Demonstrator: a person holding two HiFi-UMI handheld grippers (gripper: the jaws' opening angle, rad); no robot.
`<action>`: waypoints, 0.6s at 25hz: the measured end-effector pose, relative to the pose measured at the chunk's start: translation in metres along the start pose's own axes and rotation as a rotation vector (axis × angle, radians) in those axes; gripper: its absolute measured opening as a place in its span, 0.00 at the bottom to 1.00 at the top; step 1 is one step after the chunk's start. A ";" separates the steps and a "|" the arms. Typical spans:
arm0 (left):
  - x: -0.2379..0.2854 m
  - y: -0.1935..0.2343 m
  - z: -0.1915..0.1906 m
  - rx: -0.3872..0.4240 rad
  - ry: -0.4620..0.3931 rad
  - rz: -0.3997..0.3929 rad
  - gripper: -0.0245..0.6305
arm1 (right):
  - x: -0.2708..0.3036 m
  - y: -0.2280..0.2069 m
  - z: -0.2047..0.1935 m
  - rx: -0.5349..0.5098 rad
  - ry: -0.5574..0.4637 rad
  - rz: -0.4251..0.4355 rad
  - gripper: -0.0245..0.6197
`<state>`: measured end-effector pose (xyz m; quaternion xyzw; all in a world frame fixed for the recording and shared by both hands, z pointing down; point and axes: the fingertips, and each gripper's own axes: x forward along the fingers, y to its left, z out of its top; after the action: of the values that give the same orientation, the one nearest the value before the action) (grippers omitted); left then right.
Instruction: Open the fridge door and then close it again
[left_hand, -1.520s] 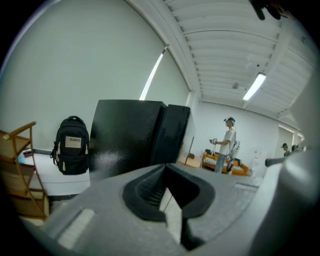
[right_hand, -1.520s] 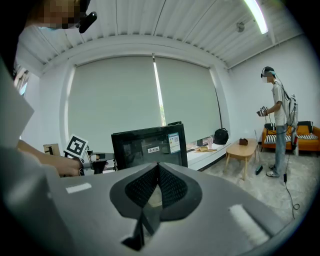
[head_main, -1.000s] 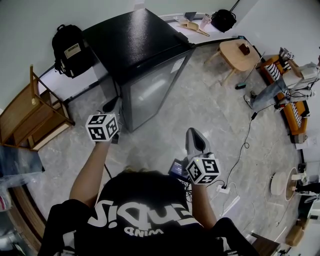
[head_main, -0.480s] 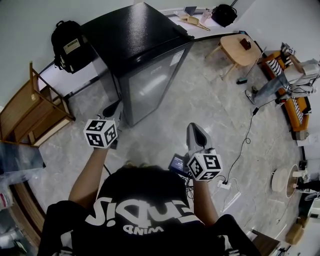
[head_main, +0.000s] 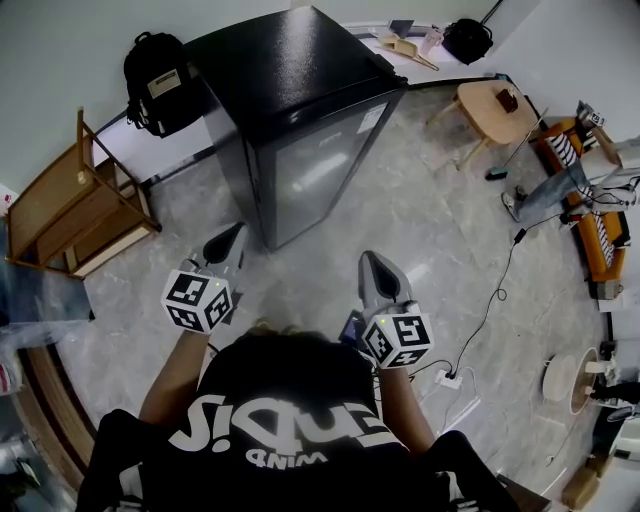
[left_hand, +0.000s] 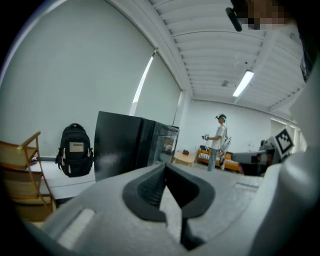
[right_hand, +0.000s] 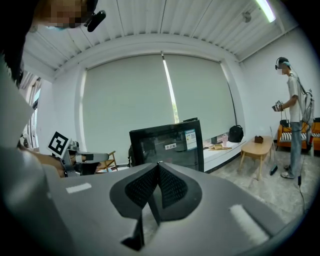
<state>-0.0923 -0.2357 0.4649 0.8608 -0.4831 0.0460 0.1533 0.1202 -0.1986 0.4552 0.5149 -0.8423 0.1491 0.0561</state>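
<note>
Black fridge (head_main: 290, 90) dead ahead, glass door (head_main: 318, 172) shut flush. Left gripper (head_main: 230, 240) aimed at fridge's near corner, jaws pressed together, nothing between, short of door. Right gripper (head_main: 368, 262) alongside, jaws likewise together, empty, pointing at door front. Both clear of fridge. Black backpack (head_main: 160, 75) against wall, left of fridge.

I see bright, even white light, with soft shadows. The ceiling lamp (left_hand: 243, 83) blows out at two o'clock in the left gripper view. The blind (right_hand: 150, 107) glows backlit at twelve o'clock in the right gripper view. There's a pale glare streak on the fridge door (head_main: 320, 165) and sheen on the floor (head_main: 430, 250). Heavy fisheye bending and black corners in the gripper views.
</note>
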 end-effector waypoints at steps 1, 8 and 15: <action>-0.007 -0.001 -0.001 0.007 0.000 0.007 0.04 | 0.001 0.006 -0.002 -0.002 0.005 0.015 0.04; -0.041 -0.003 -0.003 0.042 -0.049 0.041 0.04 | 0.009 0.031 -0.007 -0.018 0.018 0.078 0.03; -0.059 -0.011 0.001 0.056 -0.073 0.070 0.04 | 0.000 0.038 -0.003 -0.056 0.013 0.098 0.03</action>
<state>-0.1145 -0.1825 0.4476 0.8483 -0.5169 0.0335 0.1098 0.0866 -0.1819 0.4509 0.4702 -0.8701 0.1312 0.0687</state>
